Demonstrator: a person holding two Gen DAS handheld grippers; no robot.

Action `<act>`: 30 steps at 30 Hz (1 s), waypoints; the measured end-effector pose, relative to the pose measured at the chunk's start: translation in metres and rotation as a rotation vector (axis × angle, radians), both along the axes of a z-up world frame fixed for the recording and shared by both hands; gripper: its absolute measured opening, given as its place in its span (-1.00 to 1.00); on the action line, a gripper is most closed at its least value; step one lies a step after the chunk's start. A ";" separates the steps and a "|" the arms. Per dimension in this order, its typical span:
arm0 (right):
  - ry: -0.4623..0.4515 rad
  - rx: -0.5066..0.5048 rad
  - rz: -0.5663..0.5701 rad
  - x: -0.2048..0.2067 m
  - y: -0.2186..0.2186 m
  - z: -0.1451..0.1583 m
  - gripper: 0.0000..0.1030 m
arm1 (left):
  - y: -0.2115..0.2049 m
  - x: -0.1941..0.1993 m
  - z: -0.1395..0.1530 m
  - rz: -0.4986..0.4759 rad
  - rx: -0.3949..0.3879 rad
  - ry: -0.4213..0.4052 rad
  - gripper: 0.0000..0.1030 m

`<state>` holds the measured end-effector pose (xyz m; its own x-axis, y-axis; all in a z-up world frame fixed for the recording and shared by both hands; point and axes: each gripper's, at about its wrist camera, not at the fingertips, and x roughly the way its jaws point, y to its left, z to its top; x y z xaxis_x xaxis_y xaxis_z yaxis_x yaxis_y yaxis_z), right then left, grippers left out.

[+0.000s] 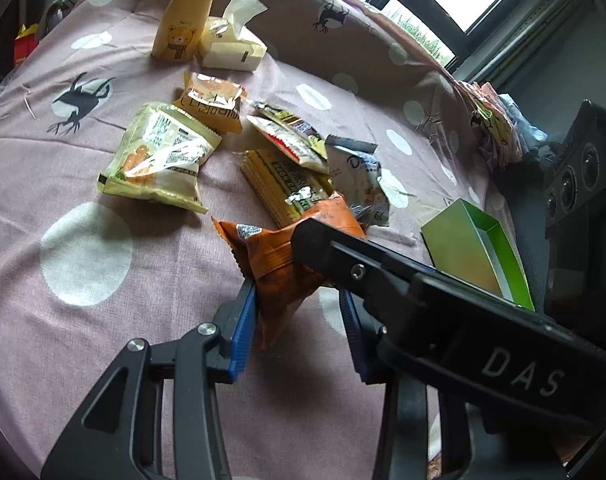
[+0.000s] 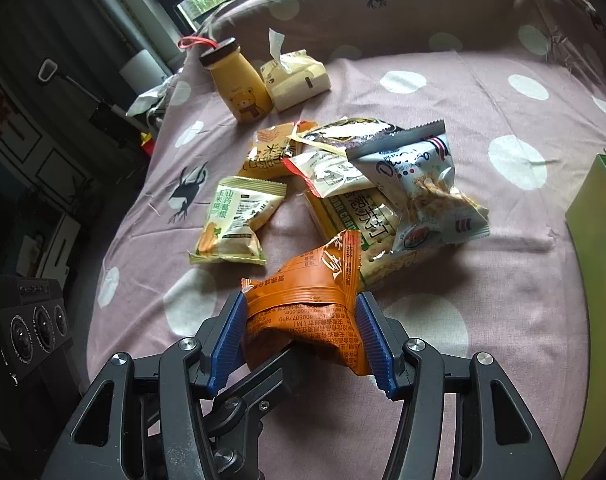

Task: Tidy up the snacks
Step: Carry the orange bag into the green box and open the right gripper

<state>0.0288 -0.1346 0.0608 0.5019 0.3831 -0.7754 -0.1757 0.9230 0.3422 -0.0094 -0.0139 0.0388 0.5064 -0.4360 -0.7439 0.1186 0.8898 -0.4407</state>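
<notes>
An orange snack packet (image 2: 307, 312) sits between the blue pads of my right gripper (image 2: 303, 340), which is shut on it above the bed. In the left wrist view the same orange packet (image 1: 275, 264) lies between the pads of my left gripper (image 1: 299, 320), whose jaws stand apart around it, touching on the left pad only. The right gripper's black finger (image 1: 383, 276) crosses that view over the packet. A pile of snack packets (image 2: 367, 184) lies behind, and a pale green packet (image 2: 235, 220) lies to its left. A green open box (image 1: 479, 248) stands at the right.
A yellow bear bottle (image 2: 243, 84) and a tissue pack (image 2: 299, 76) stand at the back of the pink dotted bedspread (image 2: 503, 280). A black camera unit (image 2: 27, 328) is at the left edge. The green box also shows in the right wrist view (image 2: 599, 240).
</notes>
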 end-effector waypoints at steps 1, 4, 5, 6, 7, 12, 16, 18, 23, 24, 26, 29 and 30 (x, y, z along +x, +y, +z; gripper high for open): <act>-0.023 0.005 -0.004 -0.005 -0.002 0.006 0.14 | -0.003 -0.002 0.007 -0.008 0.011 -0.033 -0.24; -0.098 0.025 -0.020 -0.017 -0.010 0.028 0.14 | -0.014 -0.007 0.030 -0.038 0.044 -0.133 -0.24; -0.124 0.031 -0.036 -0.022 -0.014 0.035 0.14 | -0.021 -0.010 0.037 -0.049 0.045 -0.166 -0.24; -0.151 0.039 -0.055 -0.026 -0.020 0.043 0.14 | -0.027 -0.010 0.043 -0.068 0.052 -0.194 -0.26; -0.176 0.045 -0.077 -0.030 -0.027 0.051 0.14 | -0.033 -0.011 0.049 -0.090 0.057 -0.224 -0.25; -0.283 0.090 -0.197 -0.057 -0.073 0.082 0.14 | -0.079 -0.019 0.076 -0.222 0.056 -0.353 -0.25; -0.304 0.095 -0.325 -0.070 -0.112 0.095 0.14 | -0.121 -0.020 0.085 -0.342 0.063 -0.392 -0.25; -0.300 0.094 -0.393 -0.075 -0.131 0.095 0.14 | -0.143 -0.019 0.085 -0.403 0.082 -0.398 -0.25; -0.270 0.100 -0.529 -0.086 -0.177 0.089 0.14 | -0.189 -0.010 0.078 -0.547 0.101 -0.387 -0.25; -0.264 0.099 -0.557 -0.088 -0.185 0.087 0.14 | -0.198 -0.007 0.076 -0.571 0.099 -0.376 -0.26; -0.247 0.098 -0.614 -0.092 -0.199 0.083 0.14 | -0.212 -0.007 0.071 -0.616 0.100 -0.360 -0.26; -0.215 0.112 -0.669 -0.093 -0.218 0.073 0.14 | -0.233 -0.005 0.064 -0.674 0.113 -0.335 -0.26; -0.197 0.122 -0.685 -0.092 -0.225 0.069 0.14 | -0.240 -0.003 0.062 -0.690 0.119 -0.324 -0.26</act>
<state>-0.0629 -0.3592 0.1298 0.7862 0.0105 -0.6178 0.3598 0.8052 0.4715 -0.0126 -0.2542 0.1004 0.3492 -0.6588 -0.6664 0.7705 0.6065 -0.1959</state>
